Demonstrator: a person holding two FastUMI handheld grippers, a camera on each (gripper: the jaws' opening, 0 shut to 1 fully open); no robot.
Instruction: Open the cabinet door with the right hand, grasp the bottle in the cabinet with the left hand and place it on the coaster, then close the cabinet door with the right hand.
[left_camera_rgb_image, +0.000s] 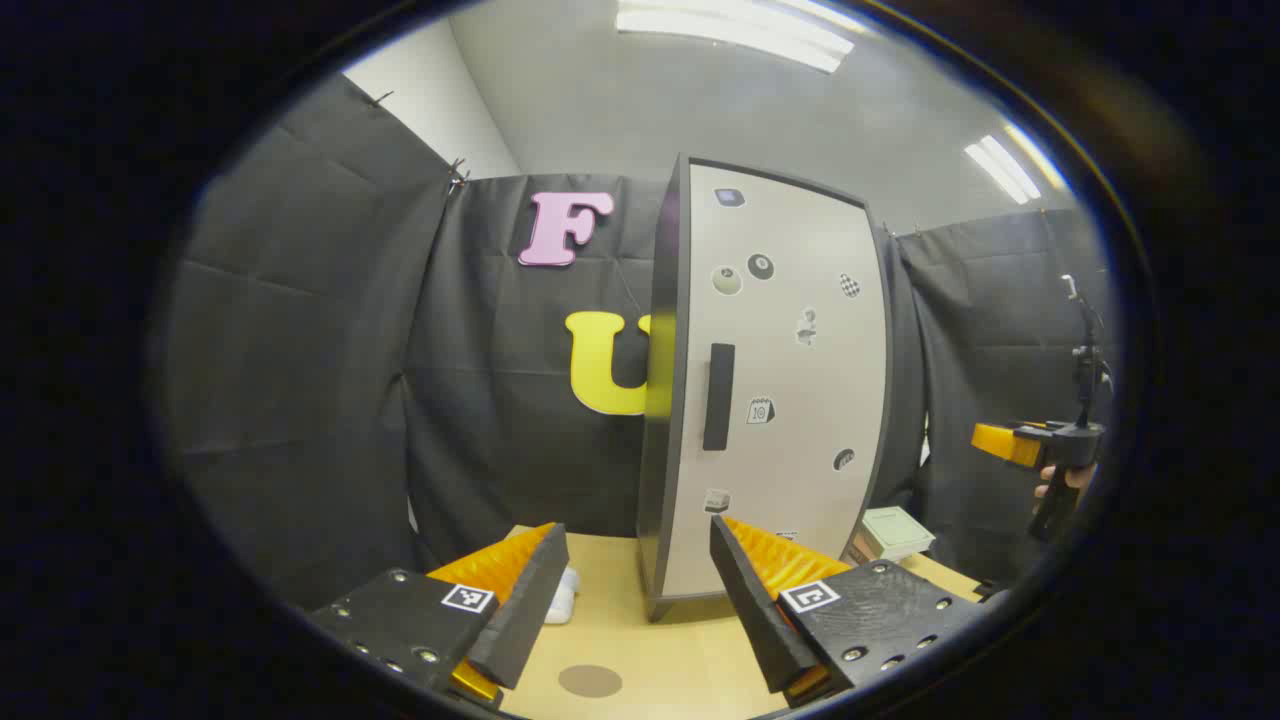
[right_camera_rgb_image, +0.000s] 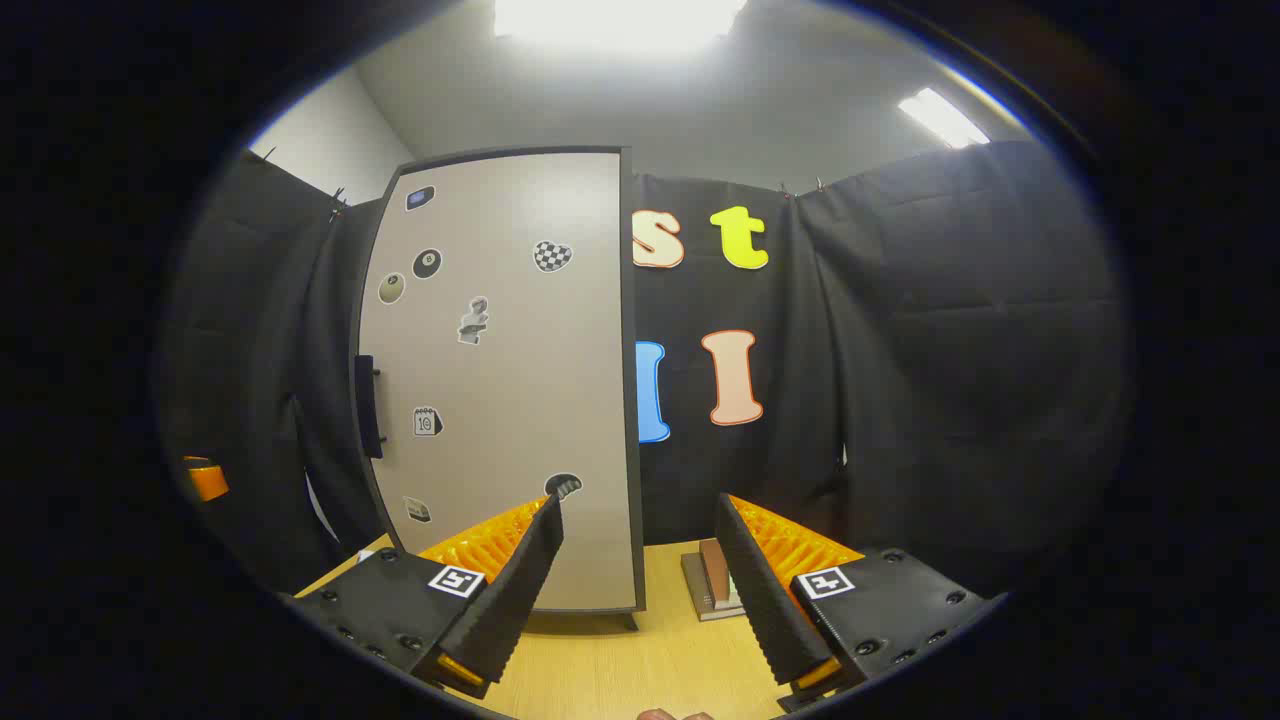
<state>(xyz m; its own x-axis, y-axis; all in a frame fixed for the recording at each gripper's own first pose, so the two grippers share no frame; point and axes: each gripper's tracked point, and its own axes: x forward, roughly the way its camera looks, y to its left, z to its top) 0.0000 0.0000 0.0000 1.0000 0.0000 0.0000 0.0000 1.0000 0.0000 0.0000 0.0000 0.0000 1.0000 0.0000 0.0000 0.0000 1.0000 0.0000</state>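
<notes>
- One cabinet (left_camera_rgb_image: 770, 380) stands upright on the desk (left_camera_rgb_image: 690, 660), its single door (left_camera_rgb_image: 790, 400) shut flat against the frame — pale front, dark edges.
- One dark vertical handle (left_camera_rgb_image: 718, 397) sits on the door's left side in the left gripper view; in the right gripper view the same handle (right_camera_rgb_image: 366, 405) juts from the door's left edge.
- Stickers on the door: eight can be counted in the left gripper view, seven in the right gripper view.
- Left tool (left_camera_rgb_image: 640, 590): two fingers spread apart, nothing between them, held low over the desk in front of the cabinet.
- Right tool (right_camera_rgb_image: 640, 590): two fingers also spread apart, gripping nothing, pointing at the door's right edge and the black cloth beside it.
- The right tool shows too at the far right of the left gripper view, well apart from the cabinet, with a hand (left_camera_rgb_image: 1062, 485) around its grip.
- One round grey coaster (left_camera_rgb_image: 590, 681) lies bare on the desk between the left tool's fingers.
- One small stack of books (right_camera_rgb_image: 712, 585) lies on the desk just right of the cabinet.
- One white object (left_camera_rgb_image: 562, 595) rests on the desk behind the left finger — too hidden to name.
- The bottle: cannot tell, the door is shut.
</notes>
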